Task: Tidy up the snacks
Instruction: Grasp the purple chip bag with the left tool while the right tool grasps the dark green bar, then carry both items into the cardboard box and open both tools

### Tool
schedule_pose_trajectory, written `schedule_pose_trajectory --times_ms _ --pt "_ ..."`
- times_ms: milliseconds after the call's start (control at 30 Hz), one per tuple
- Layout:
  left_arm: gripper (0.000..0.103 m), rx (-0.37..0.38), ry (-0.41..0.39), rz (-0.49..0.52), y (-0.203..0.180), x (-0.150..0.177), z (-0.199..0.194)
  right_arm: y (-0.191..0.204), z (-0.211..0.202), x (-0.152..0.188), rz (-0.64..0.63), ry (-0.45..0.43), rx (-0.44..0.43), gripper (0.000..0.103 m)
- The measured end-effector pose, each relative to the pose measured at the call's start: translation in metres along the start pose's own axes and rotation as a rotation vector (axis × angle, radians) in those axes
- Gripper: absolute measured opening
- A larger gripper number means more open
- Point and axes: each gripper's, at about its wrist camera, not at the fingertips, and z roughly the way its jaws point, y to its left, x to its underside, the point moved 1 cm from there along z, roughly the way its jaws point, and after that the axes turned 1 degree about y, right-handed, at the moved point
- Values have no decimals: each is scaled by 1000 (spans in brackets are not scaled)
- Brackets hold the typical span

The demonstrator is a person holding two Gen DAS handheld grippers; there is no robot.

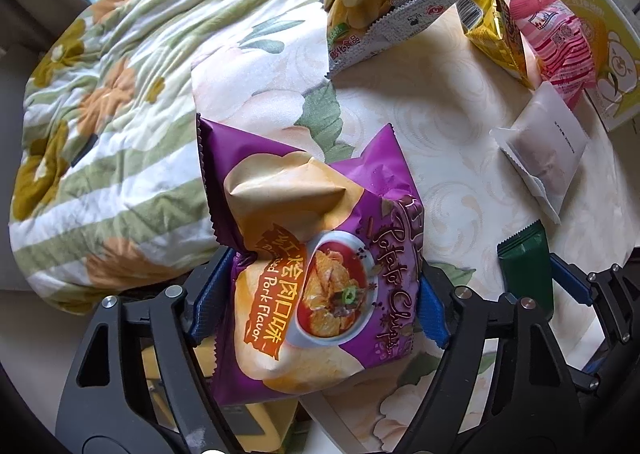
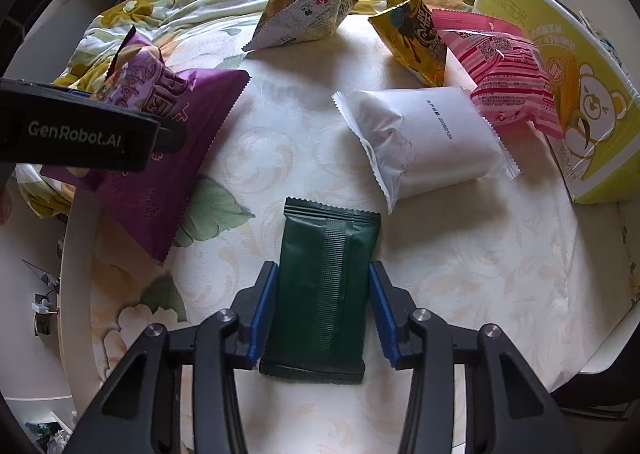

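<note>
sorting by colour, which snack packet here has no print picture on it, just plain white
The white packet, lying flat between the green packet and the pink one; only a small line of text marks it.

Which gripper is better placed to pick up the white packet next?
Neither is free: the left gripper pinches the purple chips bag, the right gripper the green packet. The right is nearer the white packet.
</note>
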Motion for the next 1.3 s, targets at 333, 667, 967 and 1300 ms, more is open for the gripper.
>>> schedule_pose_trajectory --times_ms 333,667,967,1300 --pt "74 26 -33 -52 5 5 -19 -5 -19 2 -6 -29 -39 41" --pt "74 69 -111 -129 11 5 -66 -20 -64 -2 -13 -103 -74 41" --pt "74 79 -259 -198 -17 -24 -150 -74 -148 -44 -6 -276 -142 41" --pt "74 118 -393 -240 -121 -81 -221 -201 -206 -91 -28 -390 -182 41"
